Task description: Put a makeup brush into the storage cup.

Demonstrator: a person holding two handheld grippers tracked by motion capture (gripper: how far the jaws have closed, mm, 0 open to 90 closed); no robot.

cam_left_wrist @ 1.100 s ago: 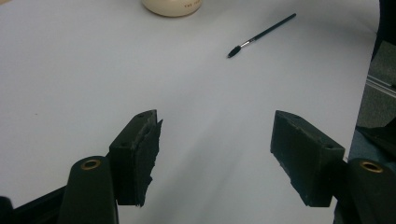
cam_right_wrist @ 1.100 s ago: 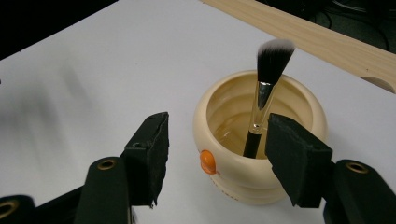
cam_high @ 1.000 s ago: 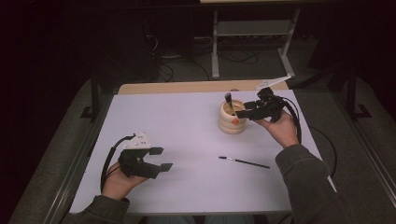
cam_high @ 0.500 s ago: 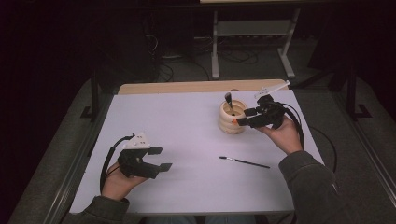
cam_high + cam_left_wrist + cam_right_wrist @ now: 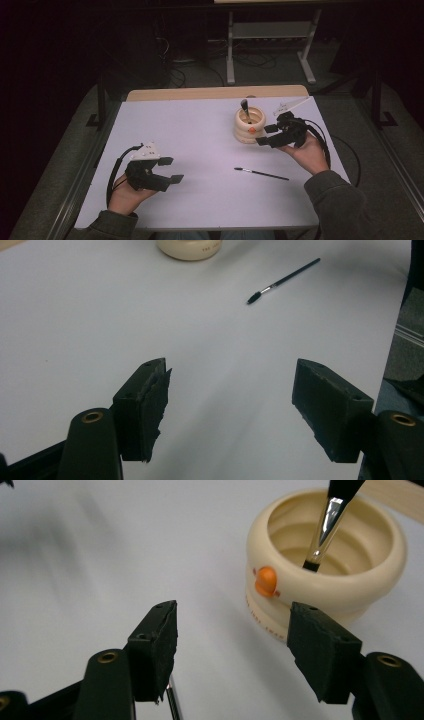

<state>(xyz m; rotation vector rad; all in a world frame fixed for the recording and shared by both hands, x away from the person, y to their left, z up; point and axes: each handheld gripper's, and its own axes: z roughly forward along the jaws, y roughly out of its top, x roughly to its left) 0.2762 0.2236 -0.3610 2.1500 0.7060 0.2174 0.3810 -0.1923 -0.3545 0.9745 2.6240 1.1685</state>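
A cream ribbed pot (image 5: 248,127) with an orange knob (image 5: 266,581) stands on the white table sheet (image 5: 200,130), right of centre. One paintbrush (image 5: 245,107) leans inside it, bristles up. A second thin black brush (image 5: 261,173) lies flat nearer the front. My right gripper (image 5: 265,135) hovers just right of the pot. Its jaws are open, have just been opening a little, and hold nothing; the pot (image 5: 325,565) sits beyond the right jaw. My left gripper (image 5: 171,170) rests open and empty at the front left, aimed toward the loose brush (image 5: 282,281).
A wooden table edge (image 5: 215,93) runs along the far side of the sheet. Behind the table a metal stand (image 5: 270,30) and cables lie on the dark floor. Cables trail from both grippers. Bare sheet spans the middle and the left.
My right gripper has drawn slightly toward the front and lower, from above the pot's right rim to beside it. The left gripper, the pot and both brushes have stayed put.
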